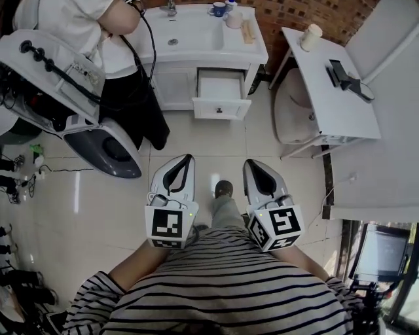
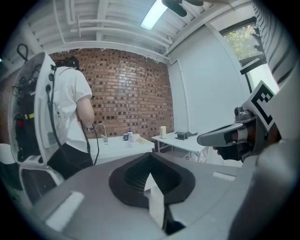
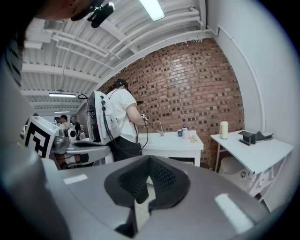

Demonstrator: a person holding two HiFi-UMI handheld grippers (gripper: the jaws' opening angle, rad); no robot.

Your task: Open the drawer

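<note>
Your left tongs (image 1: pixel 188 158) and right tongs (image 1: pixel 251 163) are both pressed together on nothing, close to your chest; the drawer (image 1: pixel 221 97) stands pulled out of the washstand (image 1: pixel 196 39), well ahead of their tips; the job looks done.

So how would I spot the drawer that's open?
Find the white sink cabinet against the red brick wall. Below its countertop, right of the closed white doors, is a white drawer with a small dark knob. It alone stands pulled out.
</note>
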